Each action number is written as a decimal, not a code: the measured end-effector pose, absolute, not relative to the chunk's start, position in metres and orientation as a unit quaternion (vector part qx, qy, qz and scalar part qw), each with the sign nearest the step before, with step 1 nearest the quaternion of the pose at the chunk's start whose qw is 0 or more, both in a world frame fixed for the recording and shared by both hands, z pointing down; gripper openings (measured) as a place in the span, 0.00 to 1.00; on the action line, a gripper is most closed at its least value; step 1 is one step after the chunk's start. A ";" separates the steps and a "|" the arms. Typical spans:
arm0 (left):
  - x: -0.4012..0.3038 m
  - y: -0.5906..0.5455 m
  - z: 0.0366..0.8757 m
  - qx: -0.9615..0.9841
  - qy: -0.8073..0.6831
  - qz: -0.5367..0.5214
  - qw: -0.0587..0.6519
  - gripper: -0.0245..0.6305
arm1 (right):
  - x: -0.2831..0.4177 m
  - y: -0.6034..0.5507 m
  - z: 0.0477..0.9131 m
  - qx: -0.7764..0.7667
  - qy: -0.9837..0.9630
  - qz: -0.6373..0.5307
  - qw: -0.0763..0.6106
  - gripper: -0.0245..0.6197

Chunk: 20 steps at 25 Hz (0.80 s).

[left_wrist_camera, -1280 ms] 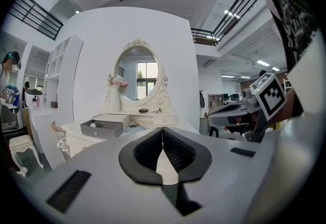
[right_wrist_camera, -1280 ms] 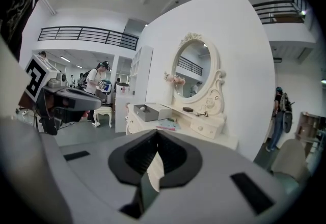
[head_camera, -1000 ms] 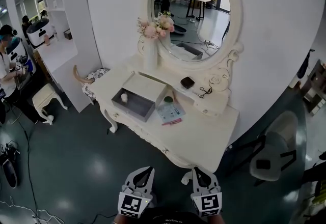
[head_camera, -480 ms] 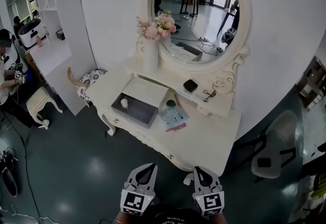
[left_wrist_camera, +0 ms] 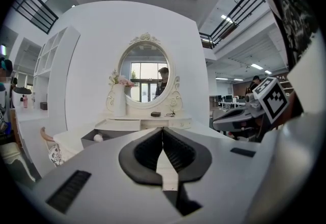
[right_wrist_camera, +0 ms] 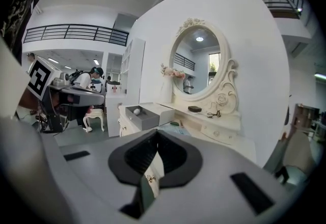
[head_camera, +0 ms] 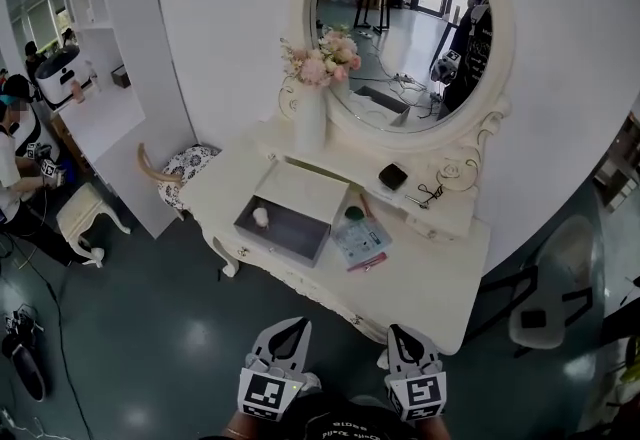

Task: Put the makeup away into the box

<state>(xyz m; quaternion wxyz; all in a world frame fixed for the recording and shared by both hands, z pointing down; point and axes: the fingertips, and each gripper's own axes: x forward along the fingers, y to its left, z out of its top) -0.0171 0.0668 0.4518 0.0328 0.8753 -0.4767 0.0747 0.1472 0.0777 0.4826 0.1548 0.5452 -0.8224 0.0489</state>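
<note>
An open grey box (head_camera: 300,246) sits on the white vanity table (head_camera: 430,293), its pale lid (head_camera: 305,190) lying behind it. A small white round item (head_camera: 261,217) rests inside the box. To the box's right lie a green item (head_camera: 354,213) and a teal and pink packet (head_camera: 362,240). A black compact (head_camera: 393,176) and an eyelash curler (head_camera: 430,194) are on the raised shelf under the mirror. My left gripper (head_camera: 285,336) and right gripper (head_camera: 405,343) hang side by side short of the table's front edge. Both are shut and hold nothing.
A white vase of pink flowers (head_camera: 310,108) stands left of the round mirror (head_camera: 410,18). Left of the table are a patterned-cushion chair (head_camera: 180,168), a white stool (head_camera: 90,208) and a person (head_camera: 15,158). A grey chair (head_camera: 545,308) is on the right.
The table now sits lower and larger in the head view, so I have come nearer to it. Both grippers moved forward with me and stayed shut.
</note>
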 end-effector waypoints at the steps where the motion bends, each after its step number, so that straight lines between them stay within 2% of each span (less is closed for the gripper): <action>1: -0.021 0.064 0.452 0.875 -0.476 0.075 0.033 0.06 | 0.146 0.075 0.483 0.548 -0.821 0.051 0.152 0.05; 20: -0.033 0.035 0.472 0.872 -0.476 0.093 0.067 0.06 | 0.165 0.051 0.506 0.579 -0.794 0.092 0.161 0.05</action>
